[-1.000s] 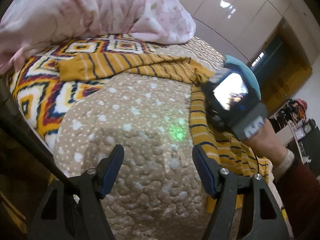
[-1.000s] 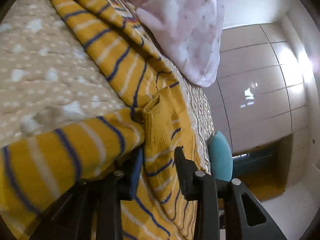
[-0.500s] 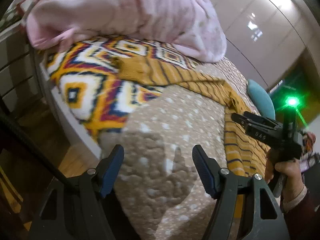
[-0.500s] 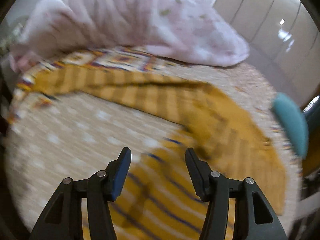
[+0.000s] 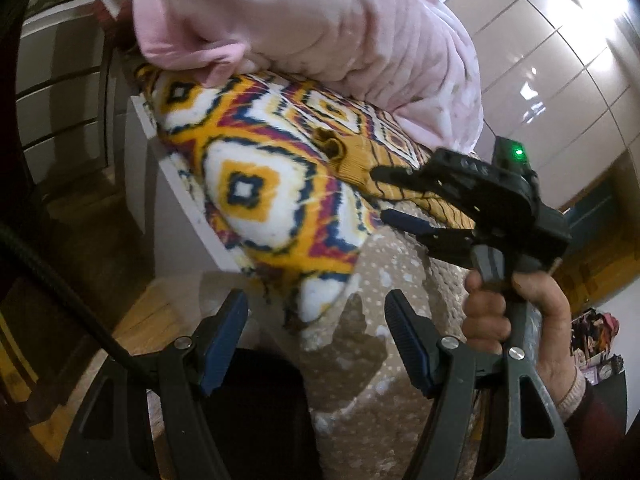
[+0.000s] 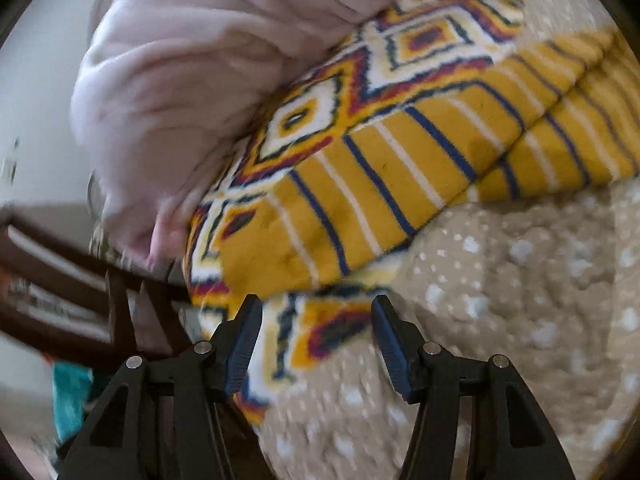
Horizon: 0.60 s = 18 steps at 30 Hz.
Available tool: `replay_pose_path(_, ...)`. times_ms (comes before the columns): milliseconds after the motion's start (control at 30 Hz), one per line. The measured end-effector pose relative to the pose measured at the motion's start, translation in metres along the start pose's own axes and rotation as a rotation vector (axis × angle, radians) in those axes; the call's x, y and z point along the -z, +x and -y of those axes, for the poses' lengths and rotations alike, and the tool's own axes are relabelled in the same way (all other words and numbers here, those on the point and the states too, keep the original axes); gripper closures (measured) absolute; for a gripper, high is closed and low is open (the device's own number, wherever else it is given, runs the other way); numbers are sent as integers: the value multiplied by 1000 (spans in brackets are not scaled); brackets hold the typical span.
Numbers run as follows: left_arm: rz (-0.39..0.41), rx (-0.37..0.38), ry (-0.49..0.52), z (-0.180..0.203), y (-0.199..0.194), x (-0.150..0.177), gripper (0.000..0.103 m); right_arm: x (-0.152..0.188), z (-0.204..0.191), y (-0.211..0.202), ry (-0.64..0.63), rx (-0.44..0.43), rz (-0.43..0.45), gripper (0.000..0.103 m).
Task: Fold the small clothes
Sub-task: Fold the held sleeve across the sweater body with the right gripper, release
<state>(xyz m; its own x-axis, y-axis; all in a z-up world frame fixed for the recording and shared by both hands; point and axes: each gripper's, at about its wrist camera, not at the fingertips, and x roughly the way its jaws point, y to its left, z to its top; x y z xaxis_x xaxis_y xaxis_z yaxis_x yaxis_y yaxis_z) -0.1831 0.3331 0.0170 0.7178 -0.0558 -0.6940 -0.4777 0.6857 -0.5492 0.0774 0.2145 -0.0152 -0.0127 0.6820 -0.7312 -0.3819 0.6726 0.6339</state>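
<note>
Bedding (image 5: 384,360) in beige dots carried a patterned blanket (image 5: 256,184), where the striped yellow sweater (image 6: 400,168) lay. Both claws, left (image 5: 316,336) and right (image 6: 316,340), were apart and empty; the right had released the sweater and swung toward its sleeve.

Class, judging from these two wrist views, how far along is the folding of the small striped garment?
Done: nothing looks folded; the mustard-yellow knitted garment with blue and white stripes lies stretched across the patterned blanket. In hand: nothing; the left gripper and right gripper both have open, empty jaws, the right near the sleeve end. Left: every fold.
</note>
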Motion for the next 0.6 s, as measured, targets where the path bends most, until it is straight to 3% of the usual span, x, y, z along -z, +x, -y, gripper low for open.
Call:
replay_pose_path(67, 1, -5, -6, -3, 1, -1, 33, -3, -1, 9, 67, -32, 13, 39)
replay_pose_path(167, -5, -15, -13, -7, 4, -1, 33, -8, -14, 20, 58, -16, 36, 39)
replay_pose_path(200, -5, -15, -15, -7, 4, -1, 33, -9, -19, 22, 41, -6, 42, 49)
replay_pose_path(233, -5, -15, -14, -7, 3, -1, 33, -8, -24, 23, 21, 10, 42, 82)
replay_pose_path(267, -5, -15, -13, -7, 2, -1, 33, -8, -30, 24, -9, 41, 34, 93)
replay_pose_path(433, -3, -27, 9, 4, 0, -1, 33, 1, -69, -13, -298, 186, 52, 98)
replay_pose_path(600, -2, -12, 80, 35, -3, 1, 33, -6, -69, -109, -497, 277, 87, 98)
